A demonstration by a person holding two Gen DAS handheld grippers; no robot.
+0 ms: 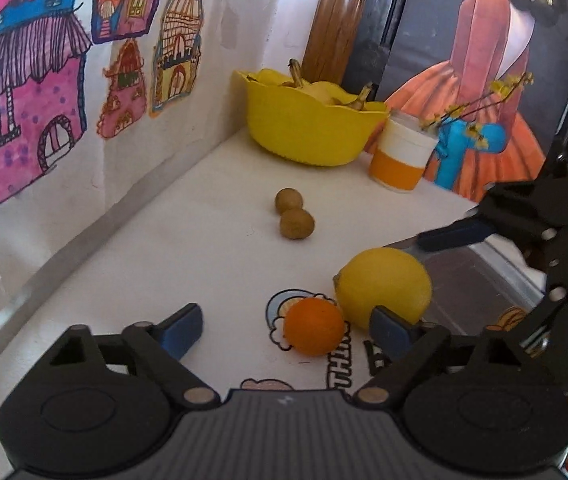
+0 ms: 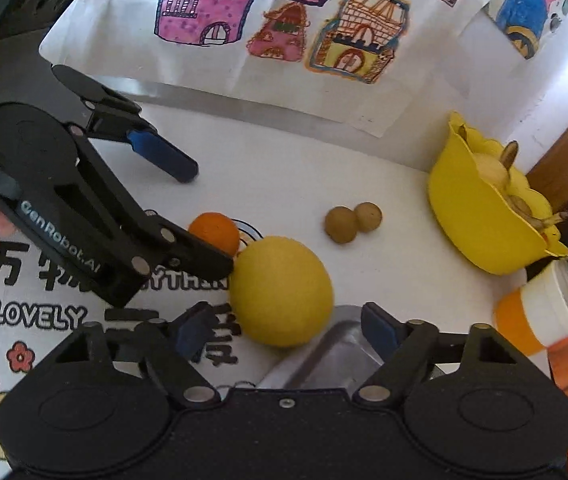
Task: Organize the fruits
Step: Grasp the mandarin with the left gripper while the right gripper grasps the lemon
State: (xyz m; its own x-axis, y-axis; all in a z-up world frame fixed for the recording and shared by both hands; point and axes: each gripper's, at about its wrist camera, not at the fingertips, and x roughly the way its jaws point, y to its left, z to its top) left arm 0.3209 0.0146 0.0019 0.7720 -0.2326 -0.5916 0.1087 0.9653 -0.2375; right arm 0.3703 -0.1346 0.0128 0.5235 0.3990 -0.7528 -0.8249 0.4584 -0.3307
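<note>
A small orange (image 1: 314, 326) lies on the white table between the open fingers of my left gripper (image 1: 284, 330). A big yellow lemon (image 1: 384, 286) touches it on the right. Two small brown fruits (image 1: 292, 214) lie farther back. A yellow bowl (image 1: 312, 132) with bananas stands at the back corner. In the right wrist view the lemon (image 2: 281, 290) sits just ahead of my open right gripper (image 2: 284, 326), with the orange (image 2: 213, 234) behind it and the brown fruits (image 2: 352, 220) and bowl (image 2: 480, 216) to the right. The left gripper (image 2: 203, 220) straddles the orange there.
A metal tray (image 2: 332, 356) lies under my right gripper, beside the lemon. An orange-and-white cup (image 1: 402, 156) with yellow flowers stands right of the bowl. Drawings of houses (image 1: 23, 120) cover the wall on the left. The right gripper (image 1: 524, 232) reaches in over the tray.
</note>
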